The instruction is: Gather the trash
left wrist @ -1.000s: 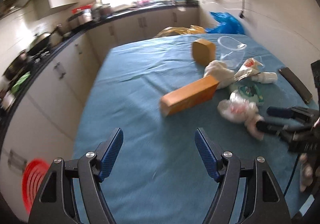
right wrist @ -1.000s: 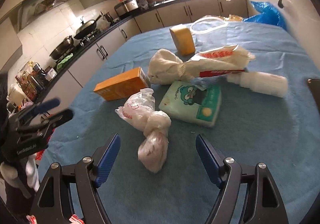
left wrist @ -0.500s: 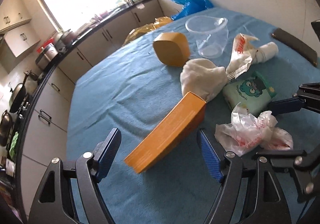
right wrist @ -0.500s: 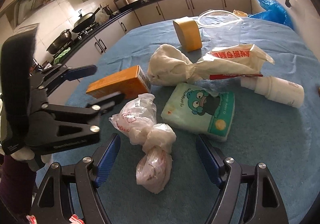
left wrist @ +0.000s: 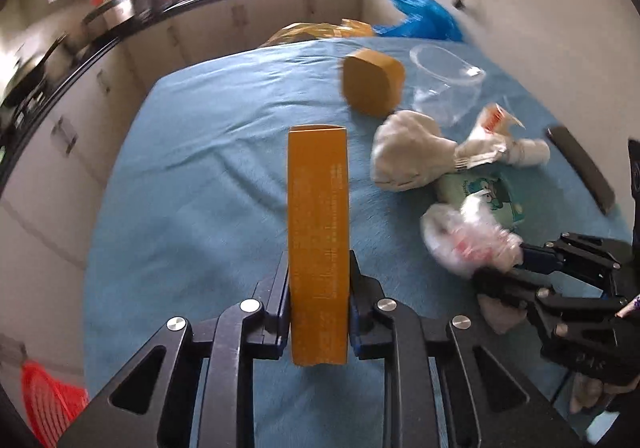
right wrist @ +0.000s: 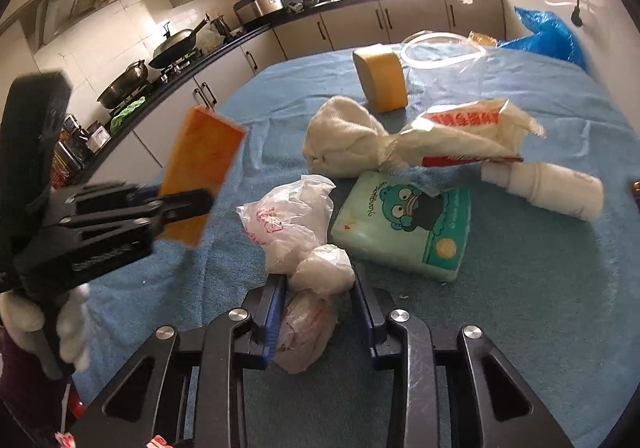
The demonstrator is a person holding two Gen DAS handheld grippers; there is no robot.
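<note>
My left gripper [left wrist: 319,288] is shut on a long orange carton [left wrist: 318,216] and holds it lifted off the blue cloth; the carton also shows in the right wrist view [right wrist: 198,168], with the left gripper [right wrist: 176,208] around it. My right gripper [right wrist: 318,312] is shut on a knotted white plastic bag [right wrist: 304,248] that rests on the table; the bag also shows in the left wrist view [left wrist: 468,240]. A green tissue pack [right wrist: 404,224], a white cloth bundle [right wrist: 344,140], a crumpled wrapper [right wrist: 460,132] and a white bottle [right wrist: 548,188] lie just beyond.
A blue cloth covers the table [right wrist: 540,308]. A rounded orange box [right wrist: 380,80] and a clear plastic cup [right wrist: 444,52] stand farther back. A dark flat device [left wrist: 580,168] lies at the right edge. Kitchen counters [right wrist: 192,88] run along the left. A red basket [left wrist: 48,400] is below left.
My left gripper closed on the orange carton and lifted it. My right gripper closed on the knotted plastic bag.
</note>
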